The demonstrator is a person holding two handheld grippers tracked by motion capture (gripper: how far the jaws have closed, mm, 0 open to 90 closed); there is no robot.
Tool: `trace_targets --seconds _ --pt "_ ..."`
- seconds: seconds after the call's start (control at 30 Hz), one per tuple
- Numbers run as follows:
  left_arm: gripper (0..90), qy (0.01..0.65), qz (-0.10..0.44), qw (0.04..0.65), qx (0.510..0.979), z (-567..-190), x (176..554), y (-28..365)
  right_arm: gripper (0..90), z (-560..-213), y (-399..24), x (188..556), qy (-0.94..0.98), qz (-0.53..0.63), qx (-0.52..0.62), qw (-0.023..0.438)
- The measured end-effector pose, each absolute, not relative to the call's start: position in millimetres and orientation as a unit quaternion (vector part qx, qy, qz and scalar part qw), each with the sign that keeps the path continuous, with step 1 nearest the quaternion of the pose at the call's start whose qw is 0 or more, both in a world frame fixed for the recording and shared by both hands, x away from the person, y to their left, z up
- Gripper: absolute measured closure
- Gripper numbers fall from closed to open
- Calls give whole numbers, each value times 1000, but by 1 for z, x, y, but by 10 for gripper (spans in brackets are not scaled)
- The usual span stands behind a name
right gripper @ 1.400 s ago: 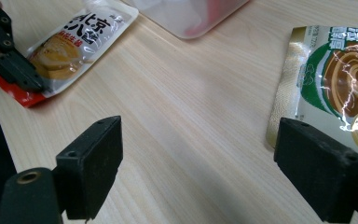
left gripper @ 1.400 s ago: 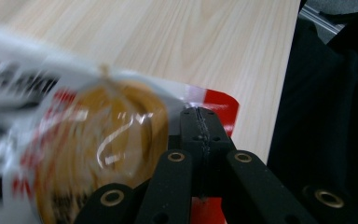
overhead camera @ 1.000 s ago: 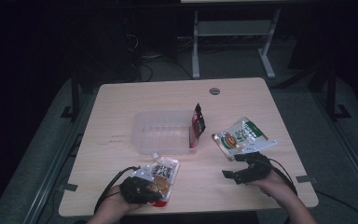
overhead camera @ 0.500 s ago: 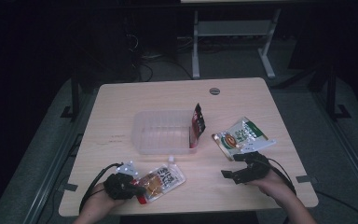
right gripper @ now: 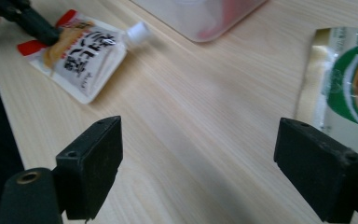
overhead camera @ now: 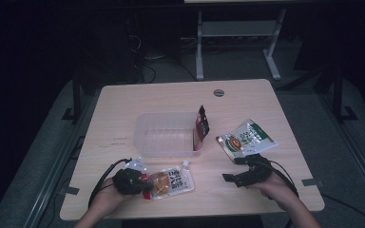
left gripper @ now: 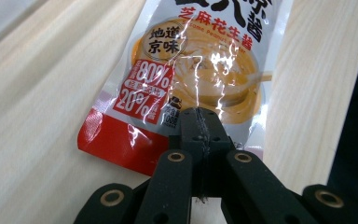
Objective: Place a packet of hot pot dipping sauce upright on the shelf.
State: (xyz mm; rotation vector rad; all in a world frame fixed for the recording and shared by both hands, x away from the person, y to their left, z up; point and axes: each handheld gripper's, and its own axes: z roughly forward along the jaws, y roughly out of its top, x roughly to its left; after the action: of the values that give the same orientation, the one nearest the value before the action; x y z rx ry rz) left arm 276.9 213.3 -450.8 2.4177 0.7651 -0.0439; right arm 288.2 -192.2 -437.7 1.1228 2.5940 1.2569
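A: Left hand-held gripper (overhead camera: 145, 184) state?

B: Jaws fully closed, pinched on the red bottom edge of the spouted sauce pouch (overhead camera: 171, 180). Left gripper view confirms it: jaws meet on the pouch (left gripper: 200, 70) with no gap. Pouch lies flat on the desk (overhead camera: 123, 109), near-left, just in front of the clear plastic tub (overhead camera: 164, 135).

A: Long axis?

B: Runs from the clamped end at near-left up to the white spout (overhead camera: 186, 164) at far-right, angled toward the tub's near wall. So the pouch trails away from the gripper, spout leading toward the tub.

A: Right side?

B: Right hand-held gripper (overhead camera: 240, 171) jaws wide apart, nothing between them. Its own view shows bare desk between the pads (right gripper: 93, 158). Green-and-white packet (overhead camera: 244, 137) sits just beyond it, far-right, not touched. A dark red packet (overhead camera: 201, 128) stands upright against the tub's right end.

A: Which hand is nearer the pouch?

B: Left, already holding it. Right is well apart. My read: lift and carry it far-right over the tub's near rim.
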Motion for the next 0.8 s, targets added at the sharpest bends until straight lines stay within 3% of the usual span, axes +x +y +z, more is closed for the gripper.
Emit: trace_targets --seconds 0.43,0.8 --pt "899 263 -23 305 915 -452 288 181 166 -443 -174 292 846 397 356 1" --pt "898 261 -22 309 915 -453 289 179 192 -451 -140 314 846 411 338 -40"
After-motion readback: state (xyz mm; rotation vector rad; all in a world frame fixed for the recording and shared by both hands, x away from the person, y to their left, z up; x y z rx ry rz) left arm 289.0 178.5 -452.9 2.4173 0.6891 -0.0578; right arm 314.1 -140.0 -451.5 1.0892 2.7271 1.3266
